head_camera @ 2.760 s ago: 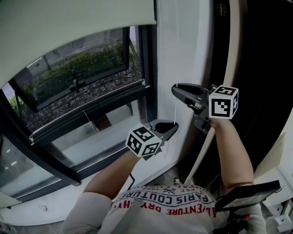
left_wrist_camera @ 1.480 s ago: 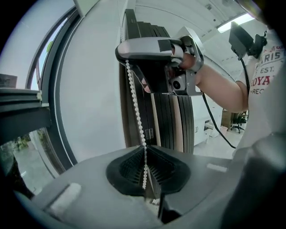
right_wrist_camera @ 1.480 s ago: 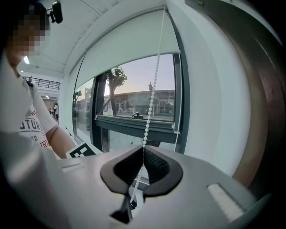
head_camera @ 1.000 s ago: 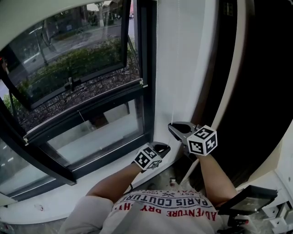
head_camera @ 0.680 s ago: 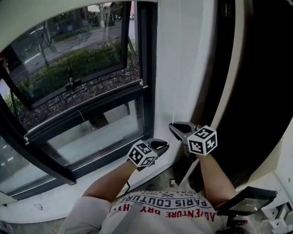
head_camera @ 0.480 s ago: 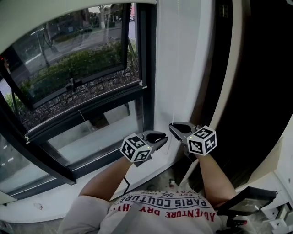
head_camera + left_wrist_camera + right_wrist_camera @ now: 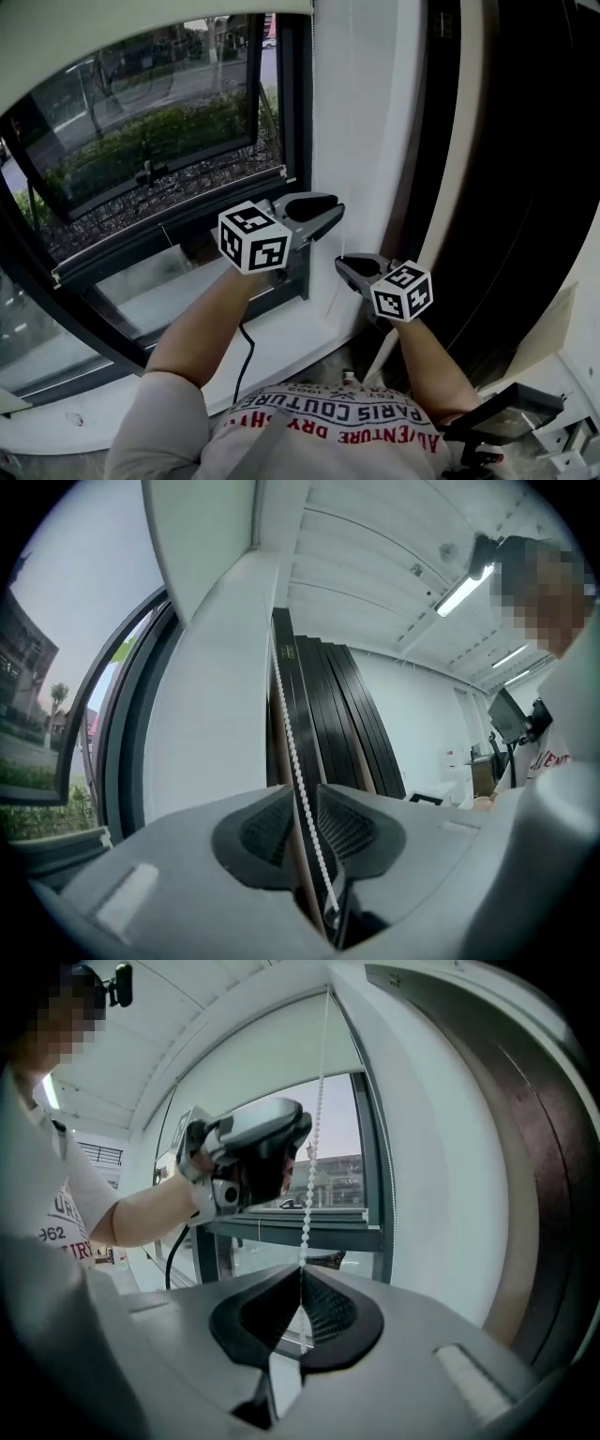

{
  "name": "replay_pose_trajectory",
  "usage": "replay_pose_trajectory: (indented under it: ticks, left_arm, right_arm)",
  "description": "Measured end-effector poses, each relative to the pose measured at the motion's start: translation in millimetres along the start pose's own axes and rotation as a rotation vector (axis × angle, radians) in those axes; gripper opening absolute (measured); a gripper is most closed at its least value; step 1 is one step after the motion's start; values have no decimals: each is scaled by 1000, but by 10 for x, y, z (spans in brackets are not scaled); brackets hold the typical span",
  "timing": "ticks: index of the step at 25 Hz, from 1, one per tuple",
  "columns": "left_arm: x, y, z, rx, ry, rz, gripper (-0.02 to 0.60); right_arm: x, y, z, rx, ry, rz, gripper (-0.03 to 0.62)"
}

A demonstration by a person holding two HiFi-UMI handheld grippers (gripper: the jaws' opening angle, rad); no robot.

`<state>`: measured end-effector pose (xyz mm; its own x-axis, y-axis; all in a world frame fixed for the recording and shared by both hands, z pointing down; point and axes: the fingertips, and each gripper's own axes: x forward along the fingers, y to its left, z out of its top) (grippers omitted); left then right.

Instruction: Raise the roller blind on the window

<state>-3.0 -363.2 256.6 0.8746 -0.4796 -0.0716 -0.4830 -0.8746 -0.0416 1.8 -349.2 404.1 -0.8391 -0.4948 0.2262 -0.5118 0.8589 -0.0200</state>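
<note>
The pale roller blind (image 7: pixel 141 23) is rolled up near the window top. Its white bead chain (image 7: pixel 286 733) hangs beside the window frame. My left gripper (image 7: pixel 323 211) is high, above the right one. Its jaws have just been opening and now stand apart, with the chain running loose between the pads (image 7: pixel 349 829). In its own view the left gripper (image 7: pixel 302 794) points level at the white pillar. My right gripper (image 7: pixel 342 265) sits lower, shut on the bead chain (image 7: pixel 314 1147), which rises taut from its tips. In the right gripper view (image 7: pixel 302 1279) the left gripper (image 7: pixel 253 1157) shows above it.
A dark window frame (image 7: pixel 300 122) and a tilted sash (image 7: pixel 141 178) fill the left. The white pillar (image 7: pixel 366 122) stands behind the chain, dark panels (image 7: pixel 525 187) to its right. A white sill (image 7: pixel 141 394) runs below. A black cable (image 7: pixel 242 361) hangs from the left arm.
The left gripper has risen from beside the right gripper to well above it, and its jaws have parted. The right gripper has kept still. The blind's edge is higher than 2.8 s ago.
</note>
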Motion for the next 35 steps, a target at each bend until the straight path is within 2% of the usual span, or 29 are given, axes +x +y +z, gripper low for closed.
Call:
replay_pose_trajectory:
  ticks: [6, 14, 16, 20, 25, 29, 32, 35]
  left_arm:
    - [208, -18, 469, 33, -25, -26, 81]
    - [286, 49, 660, 24, -29, 7, 76]
    - [280, 91, 683, 5, -30, 27, 38]
    - [298, 142, 653, -41, -24, 38, 17]
    - [288, 114, 642, -12, -14, 36, 11]
    - [274, 113, 598, -16, -23, 33, 9]
    - [309, 58, 400, -3, 25, 28, 9]
    - [326, 24, 124, -7, 71, 34, 9]
  right_arm:
    - [-24, 68, 11, -15, -7, 17, 9]
    - [-27, 114, -20, -37, 11, 19, 9]
    - [-19, 110, -30, -36, 8, 20, 9]
    - [21, 96, -34, -40, 8, 24, 9]
    - [29, 101, -39, -28, 0, 24, 8]
    - [24, 113, -88, -29, 8, 31, 8]
    - [45, 150, -287, -35, 68, 45, 8]
    - [65, 140, -555, 2, 111, 48, 8]
